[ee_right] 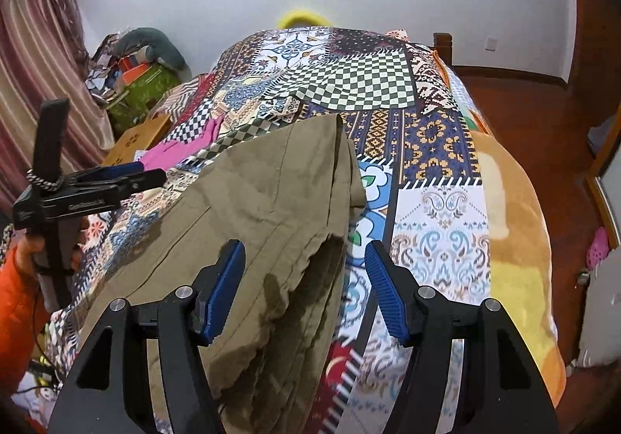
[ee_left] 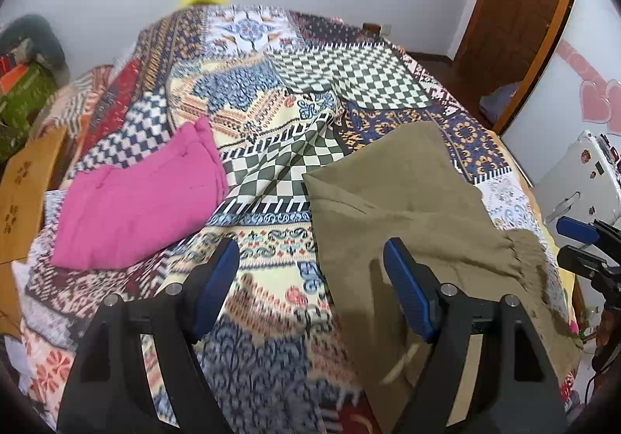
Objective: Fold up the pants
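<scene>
Both tongs, left [ee_left: 310, 286] and right [ee_right: 304, 286], hung apart over khaki pants [ee_right: 264, 201] spread on bed [ee_right: 446, 224], ready to pinch.

olive-khaki cloth pants [ee_right: 264, 201] plain, one tone | folded magenta-pink garment [ee_left: 143, 197] solid | patchwork bedspread [ee_left: 349, 77] green-and-white checks, navy-and-gold motifs, pale blue paisley | black grippers' ribbed pads [ee_right: 380, 290] bright blue | padded sleeve [ee_right: 15, 290] orange
</scene>
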`<action>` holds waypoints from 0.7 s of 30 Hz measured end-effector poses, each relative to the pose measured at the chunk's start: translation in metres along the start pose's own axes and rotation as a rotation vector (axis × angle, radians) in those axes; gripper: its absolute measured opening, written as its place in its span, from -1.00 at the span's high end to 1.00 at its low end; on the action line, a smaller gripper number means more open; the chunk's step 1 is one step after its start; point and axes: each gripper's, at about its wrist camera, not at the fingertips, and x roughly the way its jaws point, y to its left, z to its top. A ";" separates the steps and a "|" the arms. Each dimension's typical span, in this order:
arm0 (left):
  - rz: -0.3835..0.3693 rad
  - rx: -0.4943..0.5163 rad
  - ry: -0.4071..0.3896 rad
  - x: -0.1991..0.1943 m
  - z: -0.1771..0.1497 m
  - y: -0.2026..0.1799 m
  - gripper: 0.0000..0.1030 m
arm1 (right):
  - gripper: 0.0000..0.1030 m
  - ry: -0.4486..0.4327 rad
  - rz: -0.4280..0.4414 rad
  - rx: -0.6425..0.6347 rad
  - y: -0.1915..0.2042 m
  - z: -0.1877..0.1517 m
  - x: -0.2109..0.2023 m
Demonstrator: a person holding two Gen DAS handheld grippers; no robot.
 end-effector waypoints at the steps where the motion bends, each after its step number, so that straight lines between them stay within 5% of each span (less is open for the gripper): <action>1: -0.010 -0.003 0.010 0.007 0.003 0.002 -0.48 | -0.17 0.001 -0.007 -0.001 -0.001 0.001 0.003; 7: -0.051 -0.016 0.077 0.054 0.025 0.011 -0.48 | -0.17 0.012 -0.013 0.011 -0.012 0.007 0.017; 14: -0.135 0.010 0.146 0.095 0.039 0.004 -0.23 | -0.17 0.019 -0.014 0.018 -0.021 0.011 0.027; 16: -0.138 0.032 0.144 0.099 0.042 -0.002 -0.10 | -0.17 0.018 -0.007 0.022 -0.024 0.013 0.028; 21: -0.172 0.037 0.159 0.105 0.047 -0.007 0.63 | -0.17 0.015 -0.009 0.028 -0.027 0.013 0.027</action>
